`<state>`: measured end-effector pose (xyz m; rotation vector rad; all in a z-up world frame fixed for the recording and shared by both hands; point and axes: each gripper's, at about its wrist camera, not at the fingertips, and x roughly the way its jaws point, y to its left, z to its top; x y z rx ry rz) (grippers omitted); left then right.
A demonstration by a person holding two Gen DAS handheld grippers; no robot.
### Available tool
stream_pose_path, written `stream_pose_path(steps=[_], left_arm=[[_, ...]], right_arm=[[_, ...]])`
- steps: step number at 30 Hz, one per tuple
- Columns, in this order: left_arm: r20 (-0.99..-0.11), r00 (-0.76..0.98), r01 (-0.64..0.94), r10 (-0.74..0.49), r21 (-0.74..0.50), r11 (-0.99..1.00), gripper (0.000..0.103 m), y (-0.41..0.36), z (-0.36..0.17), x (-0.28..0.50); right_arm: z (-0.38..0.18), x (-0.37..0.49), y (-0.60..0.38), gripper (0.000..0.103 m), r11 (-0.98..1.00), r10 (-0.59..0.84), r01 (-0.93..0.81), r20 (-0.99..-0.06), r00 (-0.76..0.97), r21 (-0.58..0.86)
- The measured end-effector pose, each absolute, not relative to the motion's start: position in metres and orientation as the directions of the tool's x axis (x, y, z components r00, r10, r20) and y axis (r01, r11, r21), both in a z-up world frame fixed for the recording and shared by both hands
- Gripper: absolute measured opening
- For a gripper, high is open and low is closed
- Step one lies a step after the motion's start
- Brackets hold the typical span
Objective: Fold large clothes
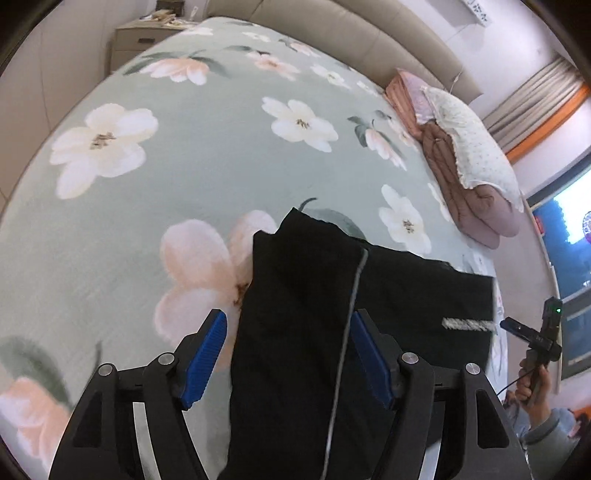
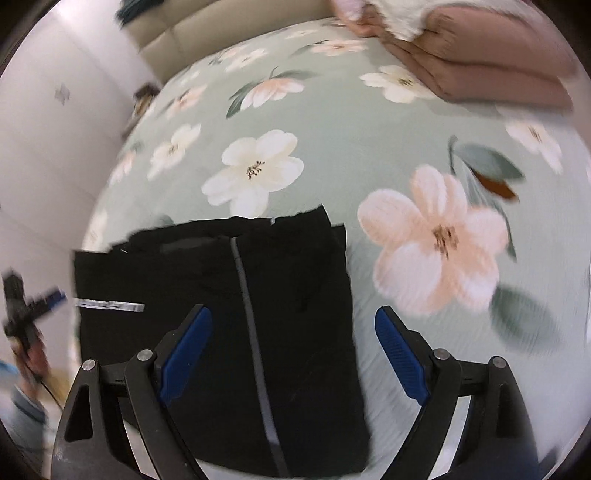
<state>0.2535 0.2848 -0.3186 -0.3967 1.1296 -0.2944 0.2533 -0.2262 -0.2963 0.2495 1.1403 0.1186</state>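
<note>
A black garment [image 1: 306, 317] with a thin grey stripe and a small white label lies folded flat on the floral bed [image 1: 207, 177]. My left gripper [image 1: 288, 332] is open just above its left part, with blue pads on either side of the cloth. In the right wrist view the same garment [image 2: 236, 317] lies below my right gripper [image 2: 293, 328], which is open over its right edge. The right gripper [image 1: 517, 328] also shows at the far right of the left wrist view, held in a hand. The left gripper [image 2: 48, 299] shows blurred at the left edge of the right wrist view.
Folded pink-brown quilts [image 1: 476, 206] with a white dotted pillow [image 1: 472, 147] lie at the bed's right side. A beige headboard [image 1: 332, 26] runs along the back. A nightstand [image 1: 144, 40] stands at the far left corner. A window [image 1: 569, 229] is at the right.
</note>
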Motion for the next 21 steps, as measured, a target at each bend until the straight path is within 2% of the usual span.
stream_pose_path(steps=[5, 9, 11, 12, 13, 14, 15, 16, 17, 21], left_arm=[[-0.849, 0.363, 0.046, -0.385, -0.396, 0.917, 0.071, 0.272, -0.342, 0.282], [-0.877, 0.279, 0.034, -0.391, -0.398, 0.917, 0.071, 0.269, -0.371, 0.304], [-0.852, 0.234, 0.027, -0.468, -0.476, 0.879, 0.071, 0.269, -0.385, 0.31], [-0.846, 0.223, 0.014, -0.484, -0.494, 0.87, 0.071, 0.27, -0.391, 0.312], [-0.839, 0.231, 0.007, -0.492, -0.504, 0.863, 0.067, 0.269, -0.394, 0.312], [-0.83, 0.258, 0.021, -0.494, -0.506, 0.862, 0.05, 0.267, -0.391, 0.31], [-0.842, 0.272, 0.038, -0.465, -0.474, 0.88, 0.043, 0.263, -0.387, 0.306], [-0.852, 0.29, 0.053, -0.436, -0.44, 0.896, 0.029, 0.26, -0.383, 0.302], [-0.857, 0.314, 0.064, -0.409, -0.411, 0.91, 0.021, 0.257, -0.376, 0.297], [-0.825, 0.432, 0.054, -0.365, -0.381, 0.923, 0.011, 0.261, -0.334, 0.273]], right_arm=[[-0.331, 0.292, -0.223, 0.092, 0.974, 0.225, -0.054, -0.895, 0.386, 0.222], [-0.368, 0.314, -0.225, 0.091, 0.958, 0.282, -0.046, -0.906, 0.315, 0.283], [-0.371, 0.313, -0.223, 0.059, 0.942, 0.33, -0.061, -0.885, 0.328, 0.329], [-0.366, 0.309, -0.218, 0.032, 0.949, 0.313, -0.075, -0.884, 0.347, 0.307], [-0.359, 0.304, -0.21, 0.029, 0.964, 0.267, -0.097, -0.888, 0.375, 0.249], [-0.352, 0.298, -0.202, 0.027, 0.973, 0.229, -0.122, -0.888, 0.398, 0.196], [-0.346, 0.293, -0.196, 0.022, 0.978, 0.197, -0.139, -0.889, 0.414, 0.153], [-0.339, 0.288, -0.19, 0.019, 0.983, 0.166, -0.149, -0.888, 0.429, 0.112], [-0.332, 0.284, -0.187, 0.018, 0.985, 0.143, -0.152, -0.883, 0.447, 0.082], [-0.294, 0.279, -0.192, 0.015, 0.993, 0.07, -0.117, -0.85, 0.522, 0.01]])
